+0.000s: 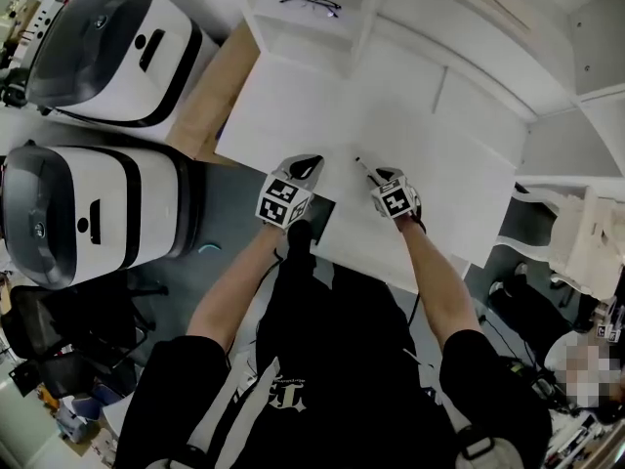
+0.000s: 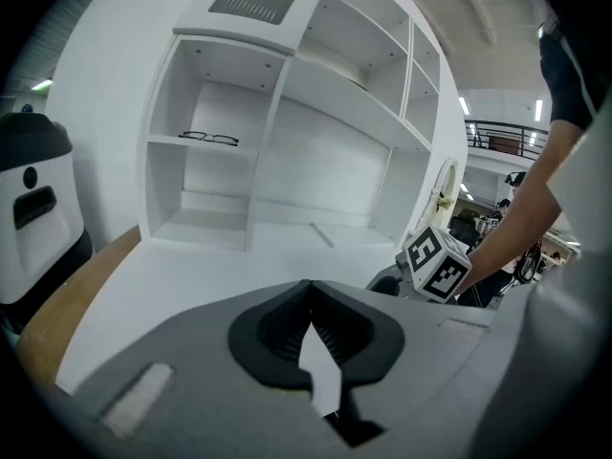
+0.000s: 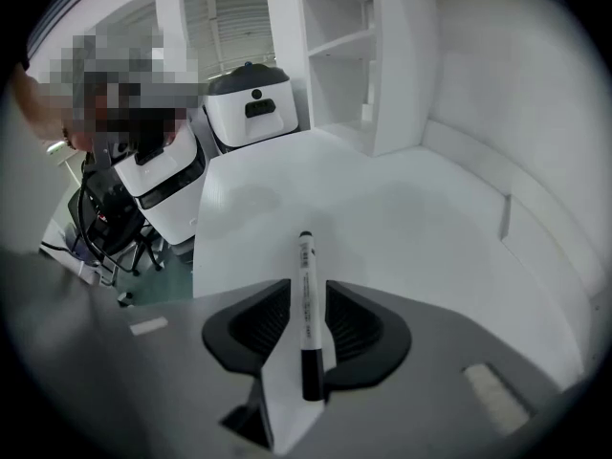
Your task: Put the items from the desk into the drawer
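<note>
I find my right gripper [image 3: 308, 293] pinching the marker [image 3: 306, 261] over the desk [image 3: 411, 228], the left gripper [image 2: 309, 290] pressed together and empty; I'd keep 1 steady squeeze until reaching the unseen drawer.

The marker [image 3: 306, 266] is a slim white pen with fine dark print along its barrel, a black cap at its near end and a small dark tip at its far end. It sits clamped between the jaws of the right gripper [image 3: 304, 290], lying along them with the capped end tucked back and the barrel poking out ahead. It points down and away over the near part of the white desk [image 1: 293, 106], clear of the surface.

The glasses [image 1: 312, 4] have a thin dark frame. They lie alone on a white shelf [image 2: 182, 143] in the far left compartment of the unit at the back of the desk.
</note>
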### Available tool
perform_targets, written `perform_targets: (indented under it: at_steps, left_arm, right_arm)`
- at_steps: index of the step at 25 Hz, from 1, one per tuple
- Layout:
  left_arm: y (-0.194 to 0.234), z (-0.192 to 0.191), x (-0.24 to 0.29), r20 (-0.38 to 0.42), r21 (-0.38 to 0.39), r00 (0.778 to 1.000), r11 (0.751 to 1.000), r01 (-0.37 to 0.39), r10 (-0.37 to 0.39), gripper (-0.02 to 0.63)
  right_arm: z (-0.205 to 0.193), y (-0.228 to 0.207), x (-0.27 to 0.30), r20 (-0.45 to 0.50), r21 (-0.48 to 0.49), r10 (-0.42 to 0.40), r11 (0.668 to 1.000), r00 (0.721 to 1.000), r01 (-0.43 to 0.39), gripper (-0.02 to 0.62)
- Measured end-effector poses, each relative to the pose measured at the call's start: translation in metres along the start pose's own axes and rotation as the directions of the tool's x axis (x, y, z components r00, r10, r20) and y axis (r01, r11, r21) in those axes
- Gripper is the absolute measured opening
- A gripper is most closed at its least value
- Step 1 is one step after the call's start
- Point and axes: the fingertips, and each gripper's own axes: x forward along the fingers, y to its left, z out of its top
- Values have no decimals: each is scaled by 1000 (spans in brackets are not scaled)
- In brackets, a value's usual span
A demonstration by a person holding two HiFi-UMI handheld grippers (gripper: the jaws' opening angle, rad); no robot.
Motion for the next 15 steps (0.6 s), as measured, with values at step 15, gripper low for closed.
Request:
perform_targets:
  at_steps: [15]
  left_arm:
    - [15, -4, 0, -11, -21, 1000, 1000, -18, 17, 0]
  right_arm:
    - [-11, 0, 18, -89, -16, -11, 1000, 996, 9, 71]
